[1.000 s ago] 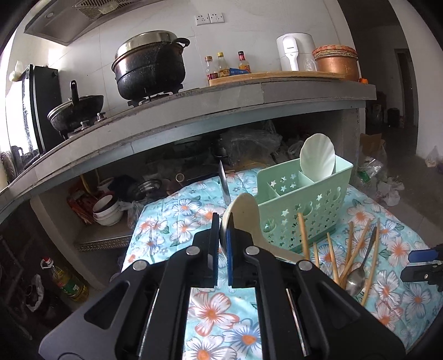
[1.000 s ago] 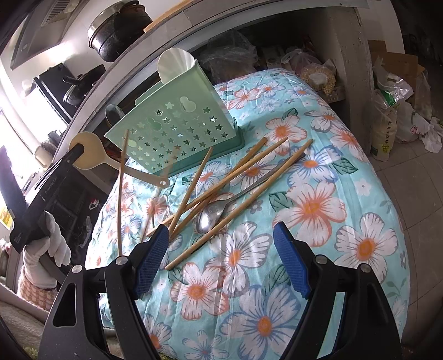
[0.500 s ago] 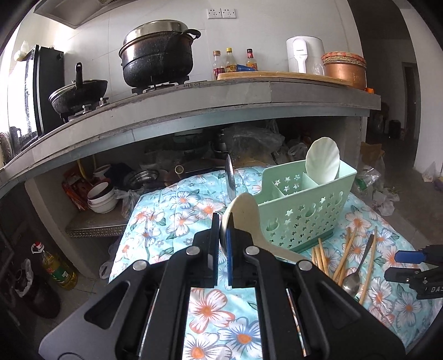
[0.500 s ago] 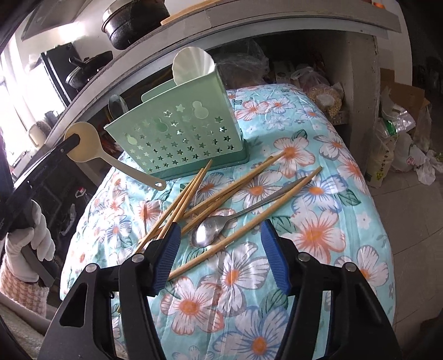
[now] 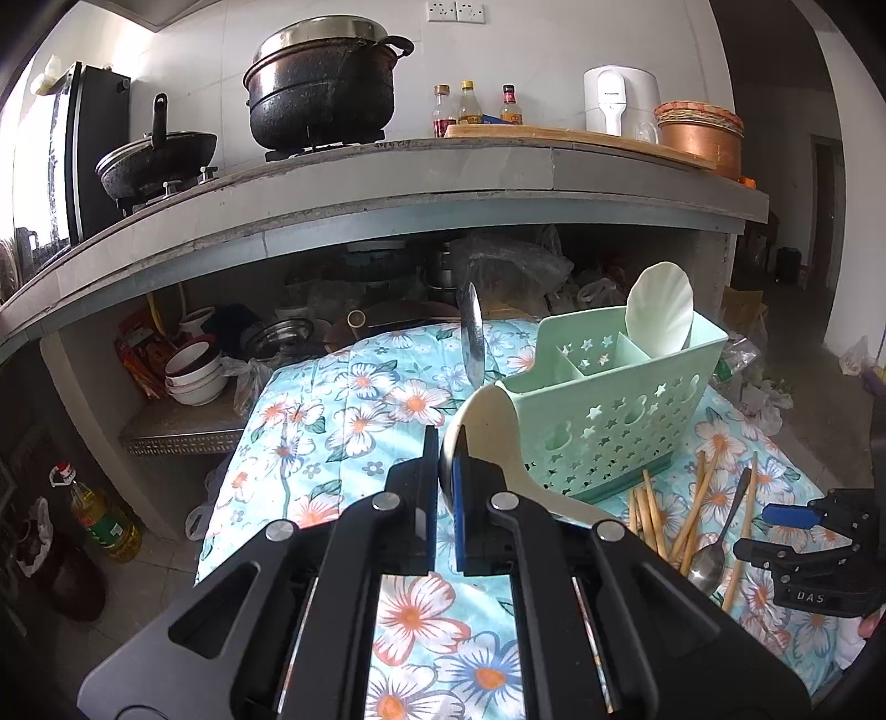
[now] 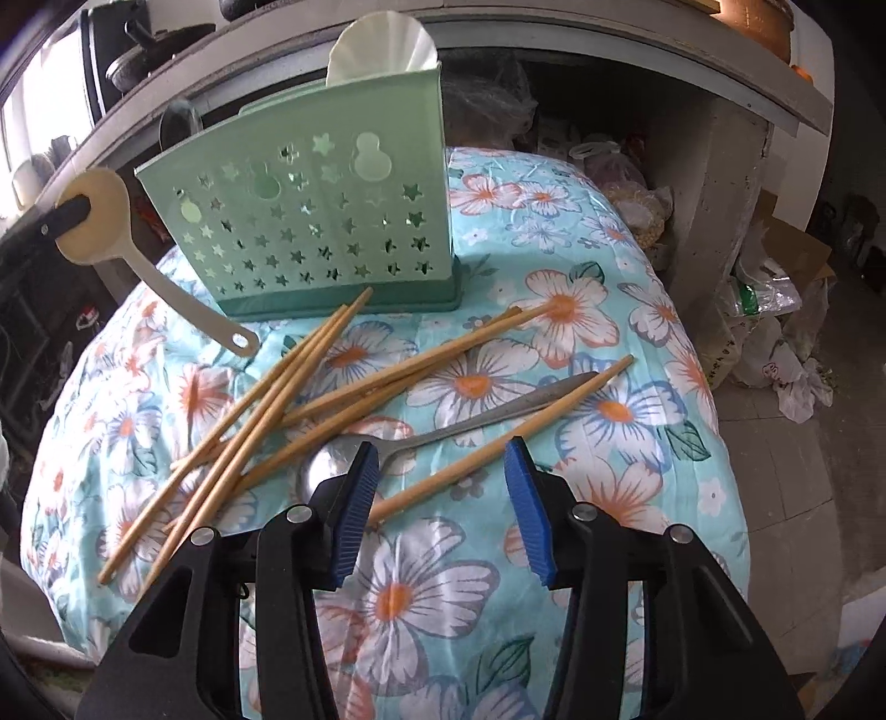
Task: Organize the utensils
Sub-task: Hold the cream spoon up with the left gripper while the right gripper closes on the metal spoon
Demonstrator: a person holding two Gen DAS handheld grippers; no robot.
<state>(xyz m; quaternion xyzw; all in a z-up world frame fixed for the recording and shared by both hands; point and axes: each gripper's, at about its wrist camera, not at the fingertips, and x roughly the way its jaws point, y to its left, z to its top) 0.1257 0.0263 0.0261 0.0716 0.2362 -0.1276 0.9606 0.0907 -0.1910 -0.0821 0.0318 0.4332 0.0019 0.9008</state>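
A pile of wooden chopsticks (image 6: 310, 399) is spread across a tablecloth (image 6: 637, 332) with big flowers on it, and a metal spoon (image 6: 432, 437) is laid among them with its bowl toward the camera. The sticks are crossed over one another, and some are touching the spoon. Just behind the pile a green utensil holder (image 6: 310, 221) with star holes is stood upright on the cloth. A white shell-shaped scoop (image 6: 382, 47) is stuck up out of one of its compartments at the far end, and in the left wrist view a thin metal utensil (image 5: 473, 338) is seen rising behind it. The right gripper (image 6: 440, 482) is held low over the near end of the pile. Its blue jaws are apart and are closing in; one chopstick and the neck of the spoon are seen between them, but the pads are not pressed on anything. To the left, a cream rice paddle (image 6: 99, 221) is pinched by its round head in the left gripper (image 5: 446, 482), whose jaws are squeezed tight on it. The paddle's handle is pointed down toward the cloth beside the holder. A grey counter (image 5: 387, 188) with a big black pot (image 5: 324, 88) is seen behind the table.
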